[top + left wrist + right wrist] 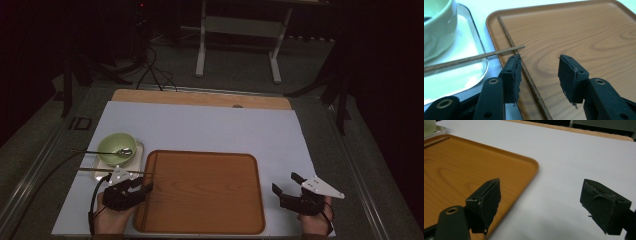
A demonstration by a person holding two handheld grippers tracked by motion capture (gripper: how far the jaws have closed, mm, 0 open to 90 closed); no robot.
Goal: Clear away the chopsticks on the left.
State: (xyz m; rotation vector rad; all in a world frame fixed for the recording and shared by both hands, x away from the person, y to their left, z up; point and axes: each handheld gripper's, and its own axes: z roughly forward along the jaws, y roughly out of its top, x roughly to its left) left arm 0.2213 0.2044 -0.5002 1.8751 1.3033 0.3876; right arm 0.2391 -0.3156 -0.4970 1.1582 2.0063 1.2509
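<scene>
So the left gripper (539,72) hangs open over one chopstick (529,77) lying along the tray's (579,32) left edge; thin, stiff, rolls easily, so pinch it mid-length

You have two chopsticks (474,58), one lying in the one wooden tray (210,200), the other across the one metal dish (461,75); one green bowl (112,145), one spoon (122,151), two hand-held grippers (127,189).

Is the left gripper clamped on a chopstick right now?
No. In the left gripper view the left gripper stands open, and the chopstick lies loose on the wooden tray beside one jaw.
</scene>
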